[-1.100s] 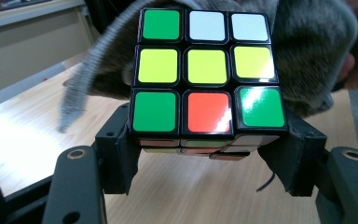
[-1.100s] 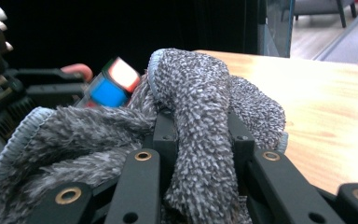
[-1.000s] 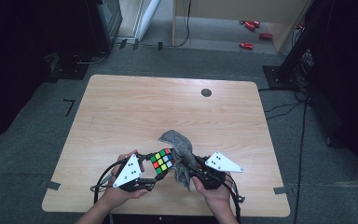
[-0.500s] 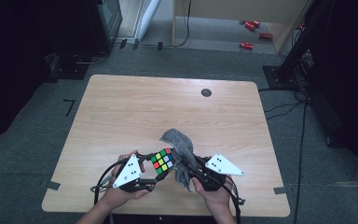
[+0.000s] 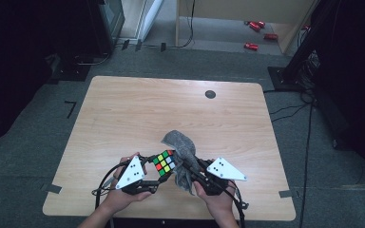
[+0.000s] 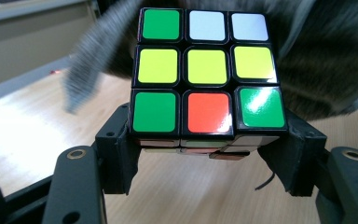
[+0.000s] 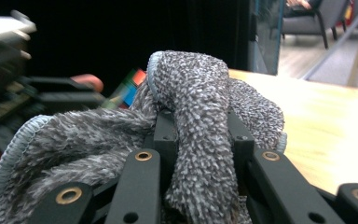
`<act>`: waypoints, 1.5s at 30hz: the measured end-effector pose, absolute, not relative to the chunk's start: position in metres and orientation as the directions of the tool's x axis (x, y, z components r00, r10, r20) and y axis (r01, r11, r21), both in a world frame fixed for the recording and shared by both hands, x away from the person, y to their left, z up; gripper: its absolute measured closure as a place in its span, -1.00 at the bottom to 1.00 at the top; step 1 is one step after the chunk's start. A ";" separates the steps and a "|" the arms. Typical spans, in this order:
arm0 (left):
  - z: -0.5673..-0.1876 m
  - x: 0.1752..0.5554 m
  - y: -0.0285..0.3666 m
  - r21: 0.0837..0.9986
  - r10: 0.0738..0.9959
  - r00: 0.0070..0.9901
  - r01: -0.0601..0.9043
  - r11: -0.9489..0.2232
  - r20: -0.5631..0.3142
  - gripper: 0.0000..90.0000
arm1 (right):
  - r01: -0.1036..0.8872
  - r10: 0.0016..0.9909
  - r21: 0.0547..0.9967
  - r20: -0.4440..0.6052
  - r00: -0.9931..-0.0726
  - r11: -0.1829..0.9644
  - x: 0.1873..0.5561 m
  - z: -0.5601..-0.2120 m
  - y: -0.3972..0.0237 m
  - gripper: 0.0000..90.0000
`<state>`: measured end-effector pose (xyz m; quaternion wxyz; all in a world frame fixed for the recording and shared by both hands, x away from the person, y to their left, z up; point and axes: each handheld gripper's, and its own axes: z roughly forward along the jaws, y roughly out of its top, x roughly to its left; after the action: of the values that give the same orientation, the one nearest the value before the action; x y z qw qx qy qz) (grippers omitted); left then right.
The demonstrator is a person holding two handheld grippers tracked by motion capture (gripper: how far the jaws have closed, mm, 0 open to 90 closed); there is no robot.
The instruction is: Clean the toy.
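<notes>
A colour cube is clamped between the jaws of my left gripper, held just above the table's front edge. Its near face shows green, white, yellow and red squares. My right gripper is shut on a bunched grey cloth, which drapes over its jaws and lies against the cube's right side. In the right gripper view, the cube peeks out behind the cloth, beside the left gripper's body.
The wooden table has a small black round grommet near its far edge. Cables trail from both grippers over the front edge. Dark floor, stands and red items lie beyond the table.
</notes>
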<state>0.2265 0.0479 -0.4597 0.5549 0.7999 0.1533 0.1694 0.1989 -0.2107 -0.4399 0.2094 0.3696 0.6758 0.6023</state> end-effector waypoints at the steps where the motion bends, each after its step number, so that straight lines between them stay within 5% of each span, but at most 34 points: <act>1: -0.460 0.225 0.045 0.936 0.428 0.897 0.052 -0.348 0.109 -0.24 | 0.238 0.750 0.971 0.153 -0.643 0.007 0.198 -0.439 -0.210 0.63; 8: -0.457 0.223 0.044 0.945 0.427 0.898 0.044 -0.325 0.105 -0.24 | 0.298 0.776 0.955 0.189 -0.602 -0.002 0.205 -0.450 -0.218 0.63; 27: -0.457 0.232 0.050 0.947 0.437 0.899 0.126 -0.295 0.017 -0.24 | 0.273 0.773 0.962 0.175 -0.609 -0.003 0.200 -0.444 -0.212 0.63; 34: -0.457 0.222 0.039 0.941 0.409 0.909 0.071 -0.331 0.076 -0.24 | 0.275 0.780 0.961 0.184 -0.598 -0.016 0.202 -0.445 -0.217 0.63; 45: -0.459 0.225 0.042 0.941 0.400 0.915 0.086 -0.327 0.056 -0.24 | 0.280 0.773 0.960 0.189 -0.605 -0.015 0.199 -0.441 -0.213 0.62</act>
<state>0.2246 0.0415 -0.4587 0.5599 0.8025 0.1512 0.1401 0.1994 -0.2135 -0.4414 0.2074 0.3930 0.6704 0.5942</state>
